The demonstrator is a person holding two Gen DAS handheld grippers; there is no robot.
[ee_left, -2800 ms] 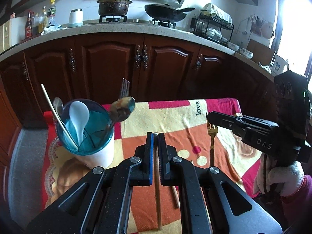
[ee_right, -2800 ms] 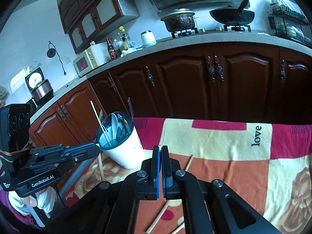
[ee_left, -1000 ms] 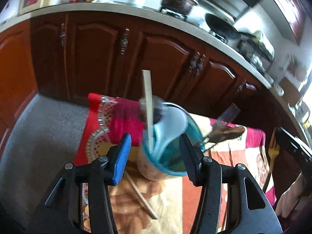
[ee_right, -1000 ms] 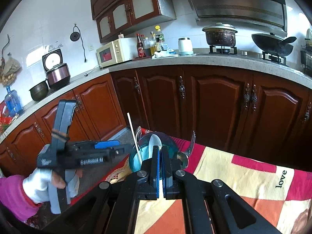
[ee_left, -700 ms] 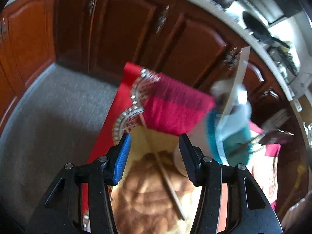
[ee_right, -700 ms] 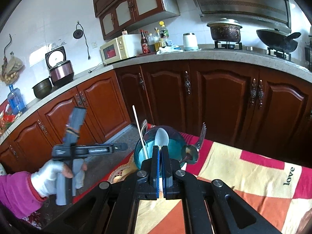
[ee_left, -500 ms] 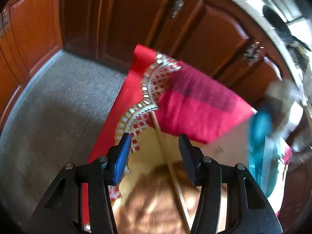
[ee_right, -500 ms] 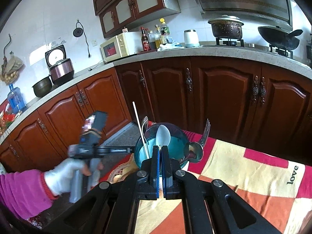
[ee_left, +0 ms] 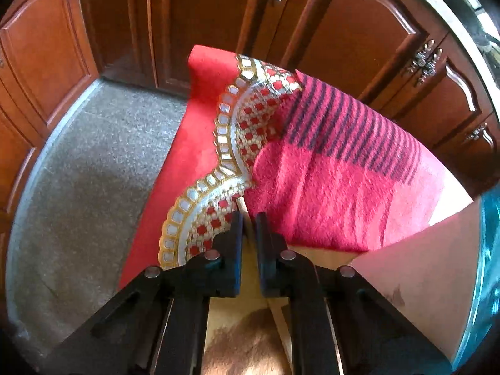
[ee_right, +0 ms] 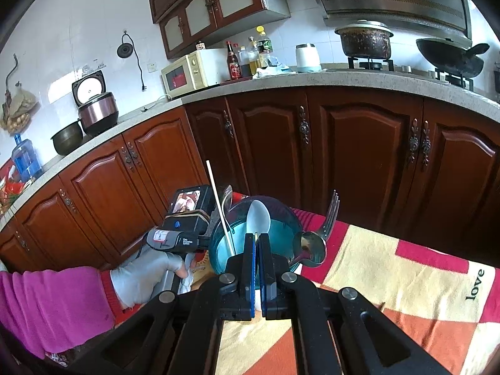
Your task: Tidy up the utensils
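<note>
While the left gripper (ee_left: pixel 249 218) points steeply down at the near corner of the table, its jaws have just been closing and now pinch a wooden chopstick (ee_left: pixel 243 208) lying on the blanket (ee_left: pixel 328 187). The chopstick's tip pokes out just past the fingertips, over the seam where the pink blanket meets a red cloth with a gold and white lattice border (ee_left: pixel 231 143). More of the stick shows below the jaws, running back toward the camera over a yellow and brown patch. Grey speckled floor (ee_left: pixel 81 181) and dark wood cabinet doors (ee_left: pixel 203 25) lie beyond the table edge. At the far right edge of that view, the teal rim of the utensil holder (ee_left: pixel 490 250) crowds in close beside the gripper.

From the right wrist view, the right gripper (ee_right: pixel 257 240) has its jaws pressed together with nothing between them, hovering just in front of the utensil holder (ee_right: pixel 225 250). The holder carries a white spoon (ee_right: pixel 258 215), a long pale chopstick (ee_right: pixel 218 206) leaning left, a metal spoon (ee_right: pixel 309 248) and a fork (ee_right: pixel 331 215) leaning right. A gloved hand (ee_right: pixel 147 275) with a magenta sleeve (ee_right: pixel 50 306) grips the left tool just left of the holder, partly hidden behind it. Behind, the counter (ee_right: pixel 281 81) bears a microwave (ee_right: pixel 190 73), bottles (ee_right: pixel 247 59), a pot (ee_right: pixel 364 39) and a wok (ee_right: pixel 450 54).
</note>
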